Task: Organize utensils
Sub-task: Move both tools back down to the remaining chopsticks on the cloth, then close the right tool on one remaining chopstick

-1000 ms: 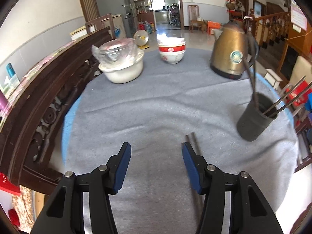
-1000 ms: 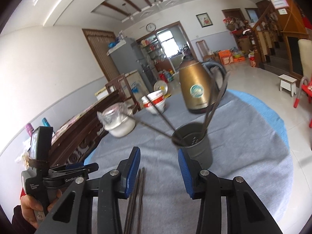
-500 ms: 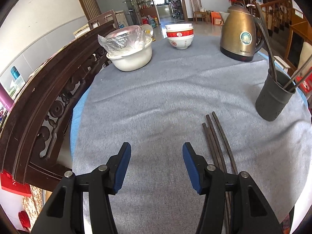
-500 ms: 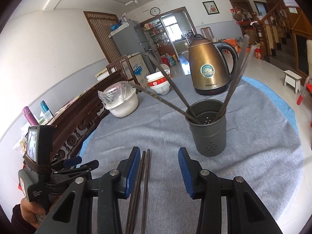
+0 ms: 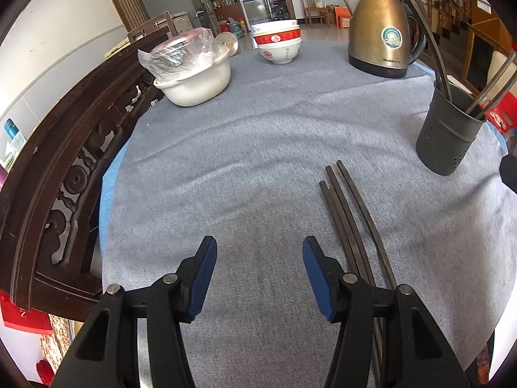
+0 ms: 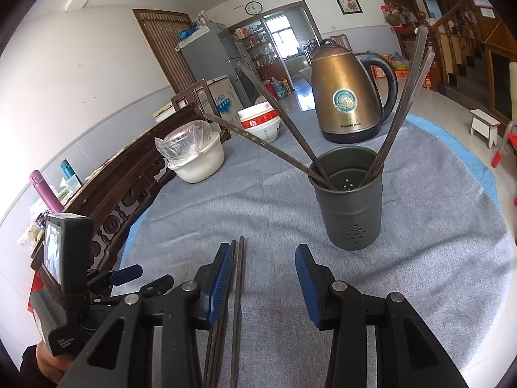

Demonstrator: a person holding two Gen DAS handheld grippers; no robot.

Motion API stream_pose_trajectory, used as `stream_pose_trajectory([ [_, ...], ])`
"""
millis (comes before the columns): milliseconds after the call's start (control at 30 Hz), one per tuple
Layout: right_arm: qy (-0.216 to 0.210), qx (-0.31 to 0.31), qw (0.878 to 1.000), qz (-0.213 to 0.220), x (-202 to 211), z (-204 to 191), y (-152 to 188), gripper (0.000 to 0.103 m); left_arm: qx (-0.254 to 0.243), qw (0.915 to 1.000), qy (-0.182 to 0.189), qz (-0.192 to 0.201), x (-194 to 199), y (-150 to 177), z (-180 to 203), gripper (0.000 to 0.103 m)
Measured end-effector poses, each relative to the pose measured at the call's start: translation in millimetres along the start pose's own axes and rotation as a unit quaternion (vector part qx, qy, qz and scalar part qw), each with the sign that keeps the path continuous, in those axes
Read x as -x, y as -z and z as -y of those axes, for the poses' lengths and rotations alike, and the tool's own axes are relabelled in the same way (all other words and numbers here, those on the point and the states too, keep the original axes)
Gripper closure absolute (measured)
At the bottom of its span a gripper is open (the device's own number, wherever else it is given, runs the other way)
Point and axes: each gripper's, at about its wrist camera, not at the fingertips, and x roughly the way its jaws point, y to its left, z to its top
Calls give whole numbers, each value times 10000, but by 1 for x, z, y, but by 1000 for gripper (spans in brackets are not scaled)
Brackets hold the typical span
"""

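Open grey cloth lay ahead of the left claw [image 5: 258, 274], whose jaws stood apart and empty, tilted down at the round tabletop [image 5: 226, 168]. The loose chopsticks [image 5: 349, 223] lay just right of it, beneath the right claw [image 6: 263, 278], likewise apart. The chopstick holder [image 6: 350, 207] stood nearer the edge, before the kettle [image 6: 345, 97].

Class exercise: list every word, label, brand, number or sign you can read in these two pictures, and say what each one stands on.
"Oreidoena", roughly, its last letters unsure: base band of the bronze kettle.
"Data Acquisition System", small and partly unsure: grip of the handheld recorder.
Round kettle badge: too blurred.
Red characters on the stacked bowls: too blurred.
Wall clock: numerals too small.
Blue print on the white appliance: unreadable.
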Motion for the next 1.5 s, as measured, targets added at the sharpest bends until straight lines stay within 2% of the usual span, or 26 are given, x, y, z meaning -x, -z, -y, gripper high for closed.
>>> stream_pose_trajectory([
  [567, 92, -176, 9994, -283, -23, 12, 6, 58, -100, 9980, 563, -274, -14, 1, 23, 47],
  [967, 60, -258, 9988, -420, -30, 17, 9, 58, -183, 9972, 629, -363, -19, 4, 32, 47],
  [1267, -71, -195, 9971, -727, -45, 11, 14, 58, 127, 9958, 748, -505, -30, 9, 10, 47],
  [1500, -192, 24, 9933, -1139, -78, -11, 19, 59, 452, 9945, 712, -621, -41, 10, -14, 47],
])
